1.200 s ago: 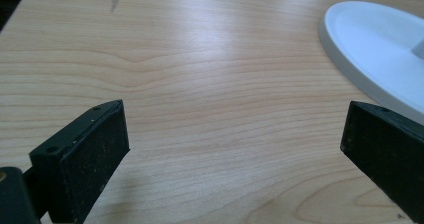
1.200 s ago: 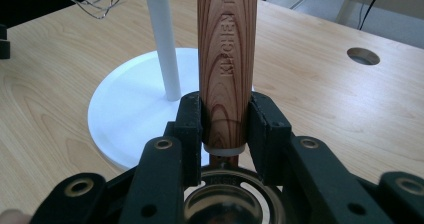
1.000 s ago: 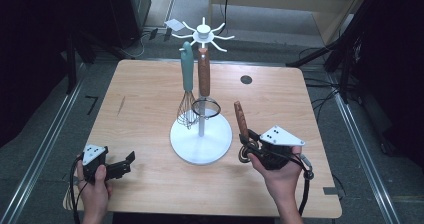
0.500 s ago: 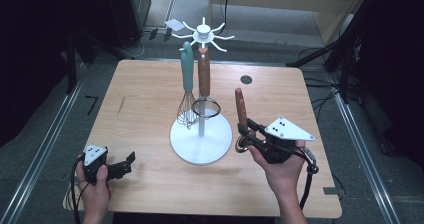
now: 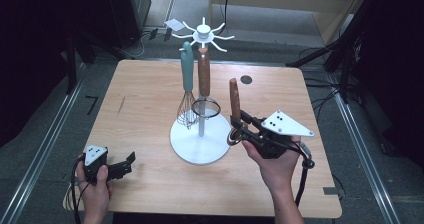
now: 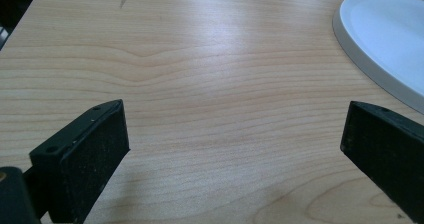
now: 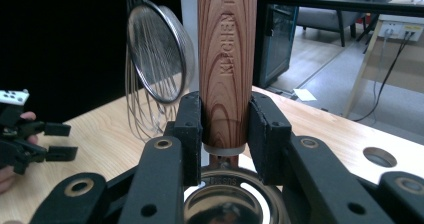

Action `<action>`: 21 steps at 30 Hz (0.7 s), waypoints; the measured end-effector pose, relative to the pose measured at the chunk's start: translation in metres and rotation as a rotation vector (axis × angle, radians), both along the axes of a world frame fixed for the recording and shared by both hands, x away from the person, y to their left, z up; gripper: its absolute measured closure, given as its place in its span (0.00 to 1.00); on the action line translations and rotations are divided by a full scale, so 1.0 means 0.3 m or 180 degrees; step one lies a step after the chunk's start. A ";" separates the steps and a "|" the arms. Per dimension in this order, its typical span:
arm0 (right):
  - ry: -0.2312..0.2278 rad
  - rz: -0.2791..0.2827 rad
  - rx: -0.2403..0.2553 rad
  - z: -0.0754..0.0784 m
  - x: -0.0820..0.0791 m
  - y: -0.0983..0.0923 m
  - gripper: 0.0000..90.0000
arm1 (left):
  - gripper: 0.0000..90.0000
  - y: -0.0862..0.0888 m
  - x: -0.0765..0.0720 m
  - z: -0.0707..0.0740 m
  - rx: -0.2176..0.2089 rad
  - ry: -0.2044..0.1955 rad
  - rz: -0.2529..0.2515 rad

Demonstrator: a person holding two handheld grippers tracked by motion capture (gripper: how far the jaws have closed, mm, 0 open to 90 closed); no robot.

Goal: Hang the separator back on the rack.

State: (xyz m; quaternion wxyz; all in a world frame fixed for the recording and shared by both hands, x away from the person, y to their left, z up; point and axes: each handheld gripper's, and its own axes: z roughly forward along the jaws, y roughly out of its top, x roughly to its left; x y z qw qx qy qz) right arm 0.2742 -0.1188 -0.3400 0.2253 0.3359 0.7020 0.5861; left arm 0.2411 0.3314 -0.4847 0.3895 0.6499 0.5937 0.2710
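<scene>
Right tool (image 5: 240, 129) clamped on wooden-handled utensil (image 5: 233, 100), held upright above the counter (image 5: 140, 99) just beside the white stand (image 5: 199, 144); left tool (image 5: 125, 163) released, resting near counter's front-left edge.

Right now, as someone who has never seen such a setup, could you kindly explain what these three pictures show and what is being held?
A person sits at a wooden table with a hand-held two-jaw gripper in each hand; there is no robot arm. The high view comes from a fixed camera above, looking down on the table. The other two pictures come from small cameras riding on each gripper, looking along its black jaws.

On the table stands a white hanging rack on a round base. A teal-handled whisk and a wood-handled strainer hang from it.

The right gripper is shut on the wooden handle of a third utensil, held upright beside the rack, metal end below. The left gripper rests low near the table's edge, jaws wide open and holding nothing.
</scene>
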 end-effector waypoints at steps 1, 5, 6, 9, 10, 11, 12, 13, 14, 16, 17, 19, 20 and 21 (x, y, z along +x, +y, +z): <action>-0.0005 0.0003 0.0014 0.003 0.001 0.002 0.78 | 0.00 0.000 0.000 0.000 -0.0002 -0.0002 -0.0004; -0.0017 0.0023 0.0069 0.015 0.004 0.006 0.78 | 0.00 0.000 0.000 0.000 -0.0001 0.0009 -0.0002; -0.0023 0.0024 0.0080 0.018 0.004 0.007 0.78 | 0.00 0.000 0.001 0.000 -0.0006 0.0005 0.0002; -0.0034 0.0044 0.0130 0.029 0.007 0.010 0.78 | 0.00 -0.001 0.001 0.000 0.0009 0.0012 0.0009; -0.0029 0.0051 0.0144 0.033 0.007 0.011 0.78 | 0.00 -0.001 0.001 0.000 0.0009 0.0005 0.0015; -0.0042 0.0046 0.0153 0.037 0.008 0.012 0.78 | 0.00 -0.002 0.001 0.000 0.0011 0.0002 0.0019; -0.0048 0.0052 0.0154 0.041 0.008 0.013 0.78 | 0.00 -0.002 0.001 0.000 0.0010 0.0002 0.0018; -0.0054 0.0052 0.0159 0.045 0.008 0.015 0.78 | 0.00 -0.002 0.001 0.000 0.0011 0.0005 0.0016; -0.0055 0.0051 0.0159 0.049 0.008 0.016 0.78 | 0.00 -0.001 0.001 0.000 0.0008 0.0007 0.0018; -0.0065 0.0063 0.0165 0.054 0.010 0.020 0.78 | 0.00 -0.001 0.001 0.000 0.0005 0.0011 0.0014; -0.0070 0.0059 0.0164 0.057 0.010 0.021 0.78 | 0.00 -0.001 0.001 0.000 0.0008 0.0012 0.0018; -0.0055 0.0058 0.0188 0.060 0.011 0.023 0.78 | 0.00 -0.001 0.001 0.000 0.0013 0.0011 0.0017; -0.0058 0.0058 0.0194 0.062 0.011 0.023 0.78 | 0.00 -0.001 0.002 0.000 0.0013 0.0011 0.0019; -0.0069 0.0056 0.0201 0.063 0.012 0.024 0.78 | 0.00 -0.001 0.002 0.000 0.0011 0.0013 0.0019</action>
